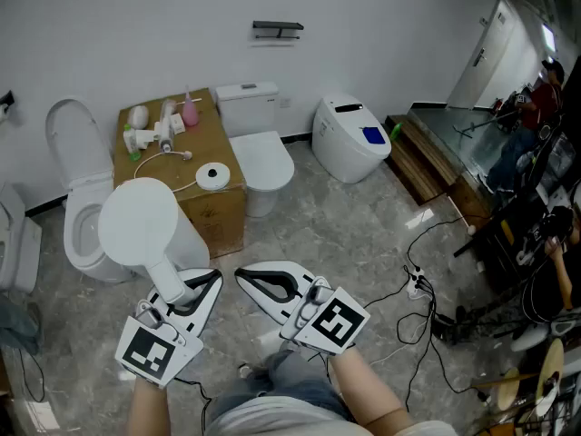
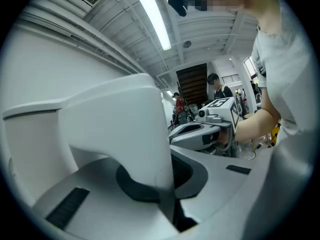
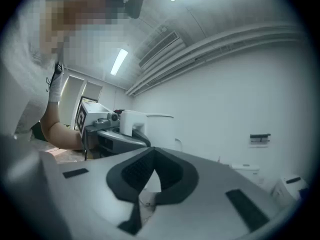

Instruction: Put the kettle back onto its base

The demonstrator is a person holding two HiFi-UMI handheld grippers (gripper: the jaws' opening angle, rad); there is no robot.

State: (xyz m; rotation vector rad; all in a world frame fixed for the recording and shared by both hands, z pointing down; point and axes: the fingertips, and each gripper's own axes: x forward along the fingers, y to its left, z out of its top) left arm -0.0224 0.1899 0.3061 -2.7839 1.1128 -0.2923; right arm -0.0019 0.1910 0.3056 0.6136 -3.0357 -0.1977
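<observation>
Item one, the left hand-held gripper: I see it clamped on the white handle of the kettle, the jaws drawn tight against both sides of the handle; the kettle is off its stand, carried upright in the air at the lower left of the head view, its round lid facing the camera, in front of the near-left corner of the box. Item two, the base: a white disc lying flat on the box top near its front edge, nothing on it, well apart from the kettle; a white cord curls from it across the cardboard. Item three, the right hand-held gripper: jaws brought together at the tips, nothing between them, held level just beside the left one. Item four, further box contents: a pink bottle and some small white articles at the far end, too small for me to identify. Item five, surroundings: a toilet with its lid raised left of the box; a second toilet right of it; black cables on the floor.
</observation>
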